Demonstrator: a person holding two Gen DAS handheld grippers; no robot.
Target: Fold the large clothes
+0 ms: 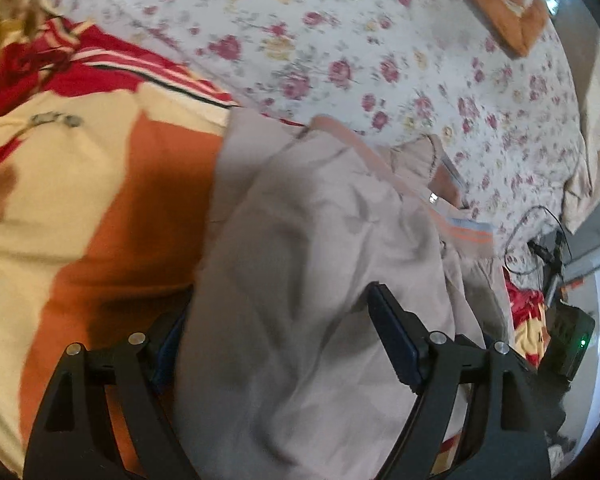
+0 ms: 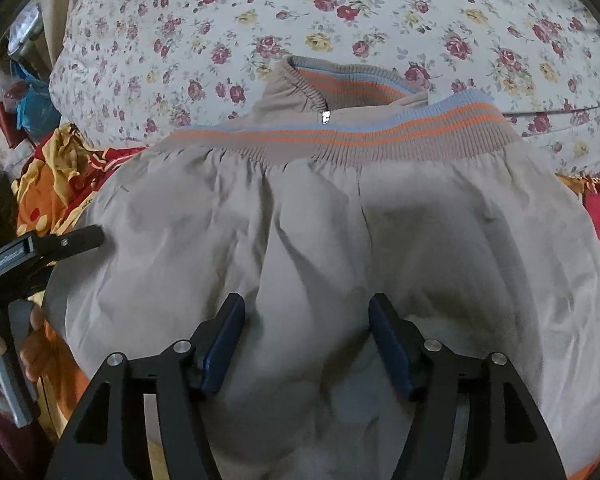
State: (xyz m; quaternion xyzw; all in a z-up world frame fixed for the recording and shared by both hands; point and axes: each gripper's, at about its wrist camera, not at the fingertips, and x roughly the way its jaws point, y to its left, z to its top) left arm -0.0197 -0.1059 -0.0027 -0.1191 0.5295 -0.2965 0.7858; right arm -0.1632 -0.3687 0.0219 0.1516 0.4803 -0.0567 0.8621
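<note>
A beige jacket (image 2: 340,232) with a ribbed hem of orange and blue stripes (image 2: 340,136) lies on the bed. It also shows in the left wrist view (image 1: 308,248). My right gripper (image 2: 306,312) is open, its jaws wide apart just above the middle of the jacket. My left gripper (image 1: 276,308) is open at the jacket's left edge; cloth lies between its jaws and hides the left fingertip. The left gripper also shows in the right wrist view (image 2: 72,240), at the jacket's left side.
A floral bedsheet (image 2: 340,20) covers the bed beyond the jacket. A red, orange and cream blanket (image 1: 80,184) lies to the left. A black cable (image 1: 540,232) and a black device with a green light (image 1: 572,340) sit at the right.
</note>
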